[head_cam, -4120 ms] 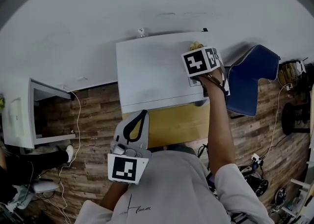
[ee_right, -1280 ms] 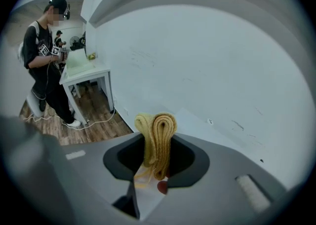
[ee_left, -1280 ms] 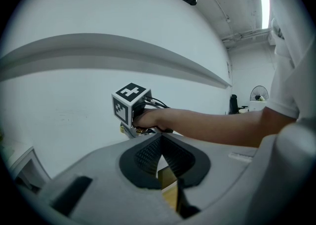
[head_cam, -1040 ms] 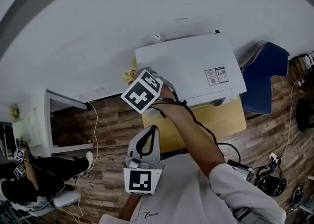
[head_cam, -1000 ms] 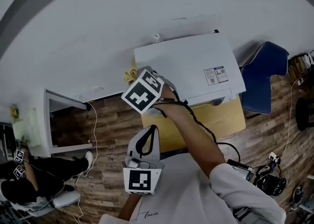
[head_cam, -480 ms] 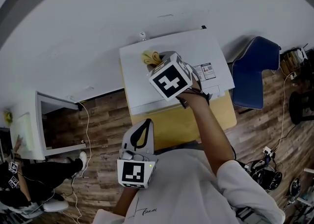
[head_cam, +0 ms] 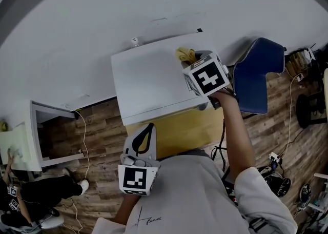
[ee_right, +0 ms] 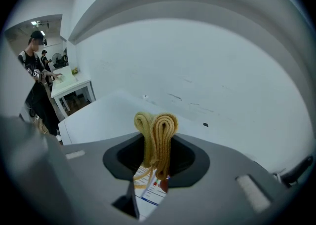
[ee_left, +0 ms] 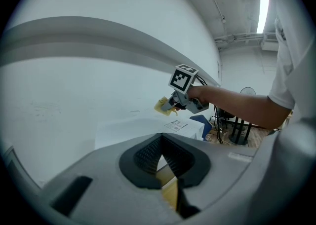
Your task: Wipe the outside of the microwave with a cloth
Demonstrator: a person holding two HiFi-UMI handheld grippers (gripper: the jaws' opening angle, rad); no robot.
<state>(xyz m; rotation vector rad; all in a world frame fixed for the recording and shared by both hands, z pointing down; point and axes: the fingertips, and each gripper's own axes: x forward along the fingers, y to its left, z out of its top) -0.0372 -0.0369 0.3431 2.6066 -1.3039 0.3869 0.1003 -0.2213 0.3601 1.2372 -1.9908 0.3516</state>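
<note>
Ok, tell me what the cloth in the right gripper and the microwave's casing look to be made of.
The cloth, pinched in the right gripper: soft yellow fabric, likely knit or terry, judging by its ribbed, limp folds. The microwave casing: smooth white sheet, probably painted metal, flat with crisp edges and a matte look; plastic can't be ruled out.

head: steep top-down | gripper views: along jaws | shared: microwave (head_cam: 148,81)

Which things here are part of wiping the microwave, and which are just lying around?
For the job:
- microwave
- yellow cloth
- right tool, shut on the cloth

Just around:
- blue chair
- white desk
- left tool, shut and empty, held low
</note>
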